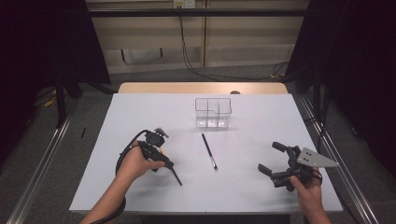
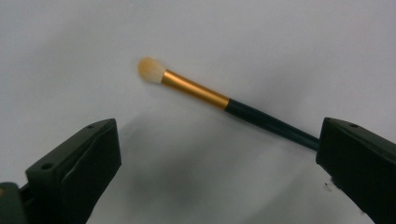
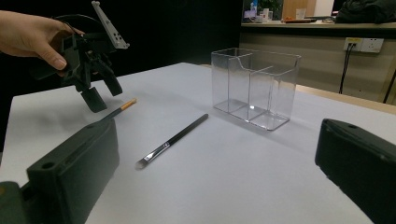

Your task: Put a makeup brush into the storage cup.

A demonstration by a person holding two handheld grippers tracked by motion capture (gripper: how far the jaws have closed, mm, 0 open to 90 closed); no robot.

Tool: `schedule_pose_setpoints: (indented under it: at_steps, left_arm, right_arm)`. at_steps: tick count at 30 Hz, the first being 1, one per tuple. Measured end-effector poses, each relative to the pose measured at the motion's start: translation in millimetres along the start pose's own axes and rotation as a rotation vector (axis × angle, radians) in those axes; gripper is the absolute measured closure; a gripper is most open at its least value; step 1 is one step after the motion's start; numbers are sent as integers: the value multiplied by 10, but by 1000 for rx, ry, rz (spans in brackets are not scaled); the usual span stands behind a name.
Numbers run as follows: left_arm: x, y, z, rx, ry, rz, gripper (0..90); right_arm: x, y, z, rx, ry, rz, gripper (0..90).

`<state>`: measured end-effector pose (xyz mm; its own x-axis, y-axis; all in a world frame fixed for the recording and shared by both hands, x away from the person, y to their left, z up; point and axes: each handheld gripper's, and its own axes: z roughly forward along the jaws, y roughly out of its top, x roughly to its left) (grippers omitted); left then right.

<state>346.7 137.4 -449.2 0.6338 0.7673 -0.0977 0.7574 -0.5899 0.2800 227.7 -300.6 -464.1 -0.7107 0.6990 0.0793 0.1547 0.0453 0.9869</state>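
Note:
A makeup brush (image 2: pixel 196 90) with a cream tuft, gold ferrule and dark handle lies on the white table. My left gripper (image 1: pixel 156 143) hovers over its head end, open, jaws wide on either side of the handle and not touching it (image 2: pixel 217 135). From the right gripper view the same left gripper (image 3: pixel 103 93) hangs just above the gold-banded brush (image 3: pixel 124 105). A second, slim flat brush (image 1: pixel 209 150) lies loose mid-table (image 3: pixel 173 140). My right gripper (image 1: pixel 272 157) is open and empty near the right front, facing left.
A clear divided organizer (image 1: pixel 213 112) stands upright behind the flat brush, and in the right gripper view the organizer (image 3: pixel 254 86) has nothing in its compartments. The white table (image 1: pixel 261 200) ends near my forearms. Metal rails run along both sides.

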Motion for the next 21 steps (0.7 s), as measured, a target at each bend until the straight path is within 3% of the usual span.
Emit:
schedule_pose_setpoints:
  at_steps: [8,13,20,21]
  left_arm:
    - [-37,37,4,-17,-16,-45,0]
    - [-75,59,50,16,24,-47,0]
    - [-144,45,133,26,36,-59,8]
    - [-161,46,148,30,51,-43,0]
  right_arm:
    - [-2,1,-1,0,-2,-1,0]
    - [-7,-1,2,2,-2,3,0]
    - [-3,-1,3,5,2,2,0]
    - [-4,-2,4,6,2,1,0]
